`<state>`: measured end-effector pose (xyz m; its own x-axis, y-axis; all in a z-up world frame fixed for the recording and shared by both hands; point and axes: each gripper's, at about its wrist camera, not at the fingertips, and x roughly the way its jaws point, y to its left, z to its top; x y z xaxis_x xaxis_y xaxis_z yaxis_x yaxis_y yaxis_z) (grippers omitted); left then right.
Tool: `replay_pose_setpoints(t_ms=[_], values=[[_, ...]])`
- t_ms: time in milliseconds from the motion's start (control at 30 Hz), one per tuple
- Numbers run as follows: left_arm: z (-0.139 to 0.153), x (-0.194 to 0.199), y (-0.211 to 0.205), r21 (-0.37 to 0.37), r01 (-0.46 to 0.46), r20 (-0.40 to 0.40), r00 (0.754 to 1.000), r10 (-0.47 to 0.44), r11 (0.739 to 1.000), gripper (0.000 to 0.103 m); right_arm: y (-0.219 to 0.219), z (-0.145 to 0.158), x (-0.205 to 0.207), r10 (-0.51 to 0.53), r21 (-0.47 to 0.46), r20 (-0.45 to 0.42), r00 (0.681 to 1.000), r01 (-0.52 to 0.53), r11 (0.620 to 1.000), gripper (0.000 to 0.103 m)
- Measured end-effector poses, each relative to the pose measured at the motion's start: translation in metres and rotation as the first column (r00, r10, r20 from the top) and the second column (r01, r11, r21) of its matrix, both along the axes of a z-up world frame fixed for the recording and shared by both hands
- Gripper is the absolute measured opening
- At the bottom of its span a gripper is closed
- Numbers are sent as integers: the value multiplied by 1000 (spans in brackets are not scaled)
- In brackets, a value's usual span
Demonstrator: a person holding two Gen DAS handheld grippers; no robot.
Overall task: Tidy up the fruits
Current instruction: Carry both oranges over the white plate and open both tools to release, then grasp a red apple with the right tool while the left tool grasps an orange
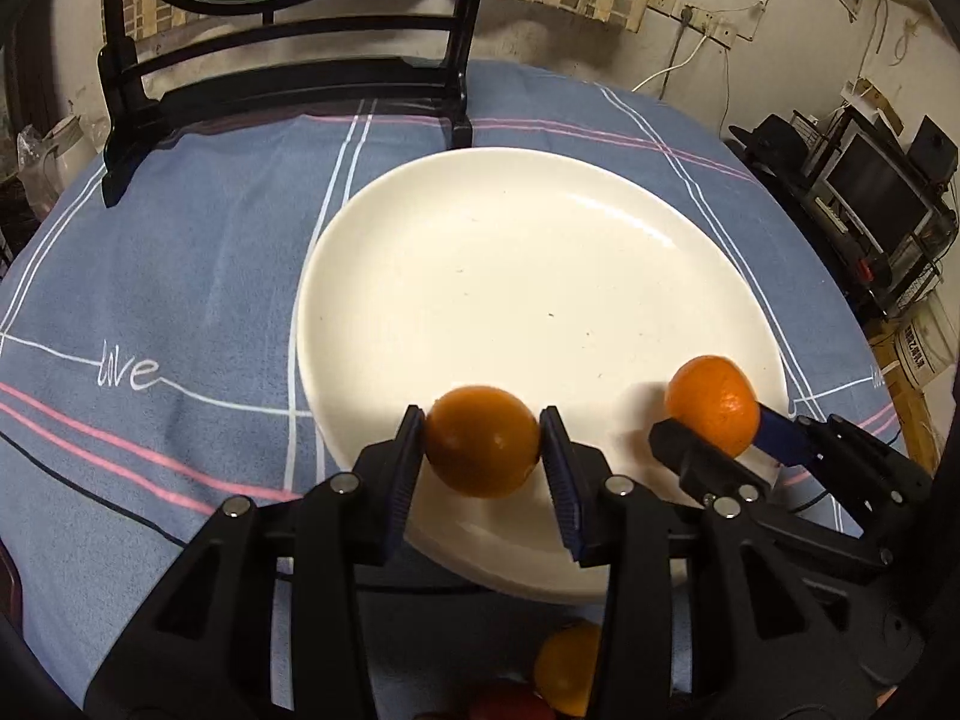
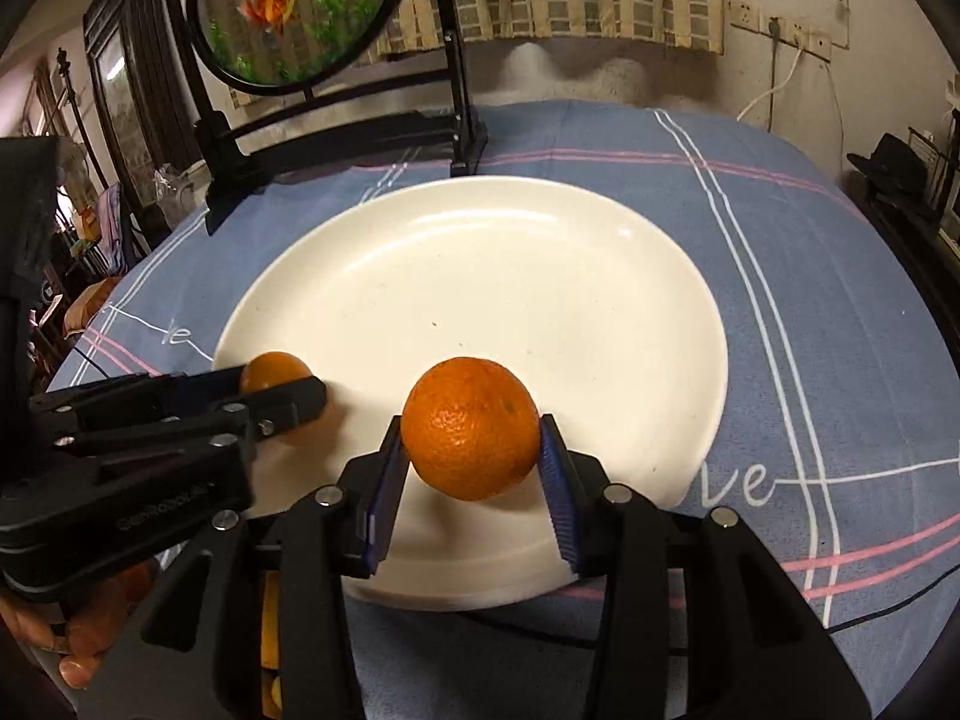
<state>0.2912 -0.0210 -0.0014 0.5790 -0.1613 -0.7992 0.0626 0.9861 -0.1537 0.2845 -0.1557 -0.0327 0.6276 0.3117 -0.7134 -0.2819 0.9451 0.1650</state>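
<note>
A large white plate [image 1: 540, 222] lies on the blue checked tablecloth [image 1: 180, 276]. My left gripper [image 1: 483, 420] is shut on a smooth orange [image 1: 483, 441], held over the plate's near rim. To its right, my right gripper [image 1: 717, 426] grips a second, dimpled orange [image 1: 711, 402] over the plate's right side. In the right wrist view the same plate [image 2: 510, 252] fills the middle. The right gripper [image 2: 471, 426] has both blue pads against its orange [image 2: 471, 426], and the left gripper [image 2: 282, 384] comes in from the left with its orange [image 2: 273, 369] partly hidden by a finger.
A black stand [image 1: 288, 84] carrying a round fish-painted screen [image 2: 294, 6] sits at the table's far edge behind the plate. More fruit, an orange one [image 1: 567, 672] and a red one [image 1: 510, 705], lies below the left gripper. A dark cable [image 2: 540, 630] runs under the plate's near rim.
</note>
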Motion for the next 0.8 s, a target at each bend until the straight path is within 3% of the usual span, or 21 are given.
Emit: replay_pose_setpoints(t_ms=[33, 100, 133, 233, 333, 400, 433, 467, 500, 533, 633, 700, 733, 800], values=[[4, -4, 2, 13, -9, 8, 1000, 9, 1000, 51, -2, 0, -1, -5, 3, -3, 1000, 5, 1000, 51], [16, -16, 9, 10, -19, 56, 998, 19, 1000, 76, -9, 8, -9, -11, 28, 11, 1000, 10, 1000, 69], [24, -23, 12, 11, -30, 87, 996, 29, 999, 95, -11, 11, -15, -12, 39, 27, 1000, 11, 999, 69], [53, -55, 24, 53, -87, 223, 972, 73, 995, 98, -13, 28, -34, -16, 48, 93, 996, 12, 999, 69], [63, -86, 34, 129, -118, 315, 946, 72, 985, 101, -6, 39, -56, -10, 11, 158, 987, 8, 1000, 69], [61, -104, 42, 200, -160, 358, 930, 80, 967, 101, 1, 53, -83, -34, -54, 265, 964, 50, 997, 70], [60, -111, 46, 222, -176, 370, 925, 84, 959, 101, 4, 60, -93, -41, -75, 320, 947, 68, 995, 73], [58, -120, 52, 242, -192, 381, 920, 89, 951, 101, 7, 66, -108, -41, -98, 387, 921, 85, 991, 95], [56, -128, 59, 250, -202, 378, 921, 96, 947, 101, 9, 71, -127, -31, -103, 450, 893, 87, 991, 102], [54, -134, 65, 247, -202, 373, 923, 99, 948, 101, 6, 69, -136, -30, -81, 439, 898, 73, 994, 102], [49, -148, 86, 200, -174, 341, 935, 98, 964, 101, -7, 49, -145, -13, 35, 263, 965, 4, 999, 102], [48, -151, 95, 176, -167, 329, 939, 102, 970, 101, -16, 43, -163, -9, 145, 199, 980, -20, 989, 102], [48, -153, 98, 170, -162, 327, 940, 99, 972, 101, -17, 41, -175, -9, 160, 183, 983, -21, 987, 102], [47, -156, 104, 155, -162, 318, 942, 106, 974, 101, -9, 36, -193, 13, 103, 148, 989, -29, 994, 102]])
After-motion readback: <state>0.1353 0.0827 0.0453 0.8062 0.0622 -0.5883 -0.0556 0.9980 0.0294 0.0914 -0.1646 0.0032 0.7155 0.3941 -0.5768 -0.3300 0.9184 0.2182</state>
